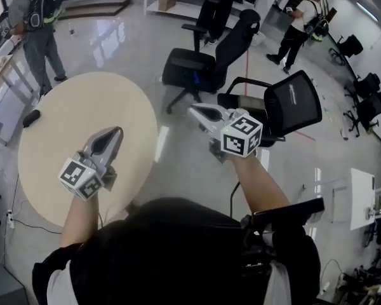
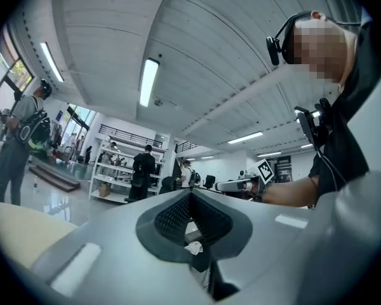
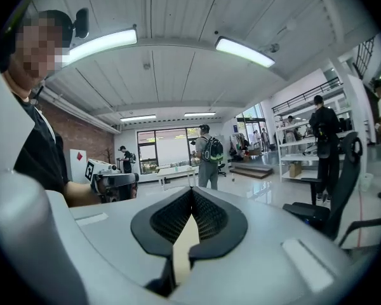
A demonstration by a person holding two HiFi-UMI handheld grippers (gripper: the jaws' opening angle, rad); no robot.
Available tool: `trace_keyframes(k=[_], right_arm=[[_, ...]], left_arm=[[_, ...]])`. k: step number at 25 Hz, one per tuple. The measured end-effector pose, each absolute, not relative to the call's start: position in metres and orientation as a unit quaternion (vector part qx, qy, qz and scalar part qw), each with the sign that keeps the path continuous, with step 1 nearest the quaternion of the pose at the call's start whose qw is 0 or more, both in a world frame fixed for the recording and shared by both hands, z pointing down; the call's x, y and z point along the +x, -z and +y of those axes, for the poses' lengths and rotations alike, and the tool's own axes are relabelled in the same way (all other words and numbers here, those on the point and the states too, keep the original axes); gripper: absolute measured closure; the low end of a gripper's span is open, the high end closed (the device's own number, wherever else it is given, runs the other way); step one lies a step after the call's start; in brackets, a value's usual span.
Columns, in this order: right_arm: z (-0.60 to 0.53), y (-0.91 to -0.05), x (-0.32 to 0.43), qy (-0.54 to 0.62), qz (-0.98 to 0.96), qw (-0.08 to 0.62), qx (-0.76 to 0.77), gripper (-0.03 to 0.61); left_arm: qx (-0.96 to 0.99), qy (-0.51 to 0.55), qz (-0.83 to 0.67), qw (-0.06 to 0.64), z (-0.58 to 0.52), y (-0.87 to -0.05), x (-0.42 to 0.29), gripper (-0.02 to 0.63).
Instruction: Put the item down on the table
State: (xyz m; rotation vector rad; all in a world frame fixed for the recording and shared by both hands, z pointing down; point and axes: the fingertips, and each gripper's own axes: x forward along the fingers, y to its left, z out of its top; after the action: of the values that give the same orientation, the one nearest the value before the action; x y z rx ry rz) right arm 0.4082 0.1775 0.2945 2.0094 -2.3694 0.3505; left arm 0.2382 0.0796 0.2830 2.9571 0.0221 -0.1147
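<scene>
Your left gripper (image 1: 116, 132) hangs over the round table (image 1: 63, 100), pointing away from you and a little to the right. Its jaws are pressed together and nothing is pinched at the tips. A small pale scrap (image 2: 194, 247) shows low in the gap behind the pads. You cannot tell whether it sits in the gripper or lies beyond it.

Your right gripper (image 1: 193, 110) is out past the table's right edge, above the floor (image 1: 178, 151) and just beside a black office chair (image 1: 292, 103). It points away from you and to the left. Its jaws are also pressed together with nothing between them.

A small dark object (image 1: 31, 117) lies flat on the table close to its left rim, well apart from both grippers. In the head view its long axis runs from lower left to upper right, roughly along the rim there. It is too small to tell what it is.

At the back of the room, a cardboard box (image 1: 167, 0) stands on a low board of the white shelf (image 1: 181, 8). Its contents cannot be seen.
</scene>
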Motion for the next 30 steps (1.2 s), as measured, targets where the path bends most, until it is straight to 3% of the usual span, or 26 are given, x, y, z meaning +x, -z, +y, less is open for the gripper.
trace_keyframes(k=[7, 15, 30], right_arm=[[0.324, -0.302, 0.466, -0.121, -0.710, -0.019, 0.694, 0.565], [0.406, -0.308, 0.484, -0.139, -0.650, -0.034, 0.747, 0.565], [0.424, -0.301, 0.484, -0.123, -0.561, -0.070, 0.816, 0.566]], left_arm=[[0.993, 0.021, 0.078, 0.085, 0.195, -0.283, 0.310, 0.617], [0.980, 0.015, 0.173, 0.095, 0.265, -0.282, 0.358, 0.617], [0.963, 0.016, 0.253, 0.095, 0.249, -0.279, 0.379, 0.617]])
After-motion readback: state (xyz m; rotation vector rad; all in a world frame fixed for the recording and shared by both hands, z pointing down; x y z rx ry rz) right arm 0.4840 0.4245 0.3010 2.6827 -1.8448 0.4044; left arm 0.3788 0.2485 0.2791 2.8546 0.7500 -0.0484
